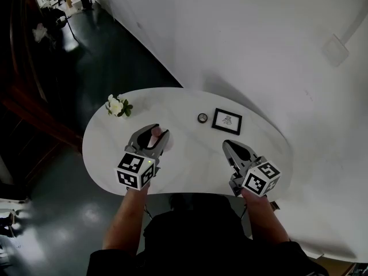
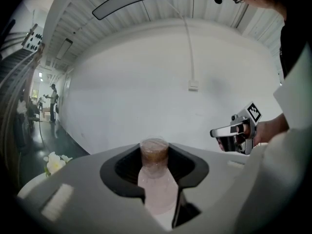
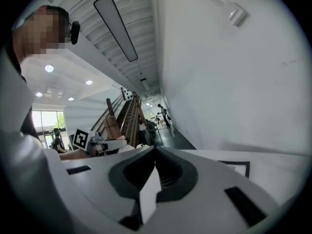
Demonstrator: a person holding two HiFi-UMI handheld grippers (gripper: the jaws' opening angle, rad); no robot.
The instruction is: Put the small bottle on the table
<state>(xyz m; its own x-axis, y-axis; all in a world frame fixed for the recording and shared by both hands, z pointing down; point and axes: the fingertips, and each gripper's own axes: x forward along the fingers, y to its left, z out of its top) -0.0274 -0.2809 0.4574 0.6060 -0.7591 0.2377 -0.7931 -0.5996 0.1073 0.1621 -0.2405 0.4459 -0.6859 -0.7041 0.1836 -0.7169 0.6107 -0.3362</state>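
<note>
The small bottle [image 2: 155, 182] has a pale pink body and a brown cap. It stands upright between the jaws of my left gripper [image 2: 155, 155], which is shut on it. From the head view the bottle [image 1: 156, 133] and left gripper [image 1: 154, 134] are over the front left part of the white oval table [image 1: 190, 154]. Whether the bottle's base touches the tabletop is hidden. My right gripper [image 1: 229, 146] hovers over the table's front right with its jaws shut and nothing in them; its tips [image 3: 155, 151] meet in its own view.
A small bunch of white flowers [image 1: 118, 106] sits at the table's far left edge. A framed picture [image 1: 226, 121] and a small round dark object [image 1: 202, 118] lie near the far edge. A white wall rises behind; dark floor lies to the left.
</note>
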